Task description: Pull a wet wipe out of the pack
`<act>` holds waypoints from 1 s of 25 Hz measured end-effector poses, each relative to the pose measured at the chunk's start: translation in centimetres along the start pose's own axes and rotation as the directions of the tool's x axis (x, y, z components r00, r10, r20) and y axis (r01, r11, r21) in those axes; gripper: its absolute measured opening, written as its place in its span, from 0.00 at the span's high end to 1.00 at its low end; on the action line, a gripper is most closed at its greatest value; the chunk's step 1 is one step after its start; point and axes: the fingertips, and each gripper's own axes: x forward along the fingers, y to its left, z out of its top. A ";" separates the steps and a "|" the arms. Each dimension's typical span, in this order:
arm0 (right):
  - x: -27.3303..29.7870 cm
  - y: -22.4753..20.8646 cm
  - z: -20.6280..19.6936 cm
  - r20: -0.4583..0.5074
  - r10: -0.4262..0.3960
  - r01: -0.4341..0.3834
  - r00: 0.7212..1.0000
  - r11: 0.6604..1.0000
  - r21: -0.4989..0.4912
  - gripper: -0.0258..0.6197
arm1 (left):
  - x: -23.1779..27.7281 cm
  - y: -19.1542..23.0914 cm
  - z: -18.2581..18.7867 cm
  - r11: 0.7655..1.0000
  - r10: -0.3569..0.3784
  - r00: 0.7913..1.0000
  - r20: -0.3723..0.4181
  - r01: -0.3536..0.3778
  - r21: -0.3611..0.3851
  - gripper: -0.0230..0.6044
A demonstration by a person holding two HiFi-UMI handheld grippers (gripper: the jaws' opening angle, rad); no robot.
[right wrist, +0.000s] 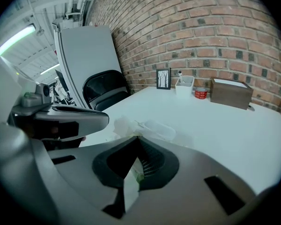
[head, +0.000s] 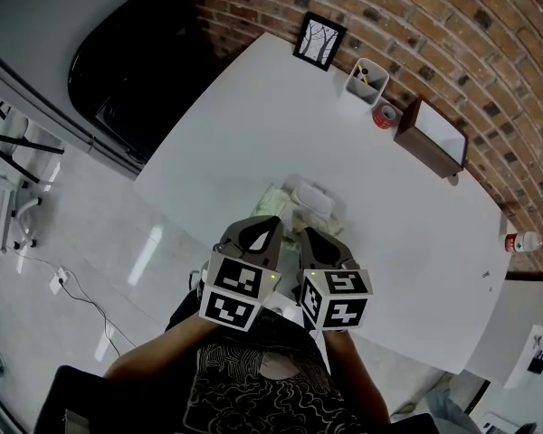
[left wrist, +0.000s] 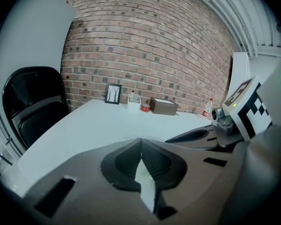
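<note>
The wet wipe pack (head: 305,201) lies on the white table (head: 253,116) near its front edge, pale with a clear plastic lid. In the right gripper view the pack (right wrist: 150,128) sits just beyond the jaw tips. My left gripper (head: 273,221) hovers at the pack's near left side and is shut, with nothing between its jaws. My right gripper (head: 304,234) is beside it at the pack's near edge, also shut and holding nothing. In the left gripper view the left gripper (left wrist: 140,139) has its tips together, and pale pack material shows below through the gap.
Along the brick wall stand a framed picture (head: 319,41), a white pen cup (head: 368,80), a red tape roll (head: 385,115) and a brown box (head: 432,138). A small bottle (head: 525,241) stands at the table's far right. A black chair (head: 136,61) is on the left.
</note>
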 end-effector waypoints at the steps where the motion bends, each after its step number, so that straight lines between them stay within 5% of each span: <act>1: -0.1 0.0 0.1 0.004 0.002 -0.002 1.000 1.000 -0.001 0.93 | -0.1 -0.1 0.1 1.000 0.001 1.000 0.002 -0.001 0.002 0.94; 25: -3.5 0.9 3.6 0.125 0.039 -0.034 0.991 0.998 -0.047 0.93 | -1.9 -2.2 0.0 0.999 0.040 0.998 0.040 -0.041 0.004 0.94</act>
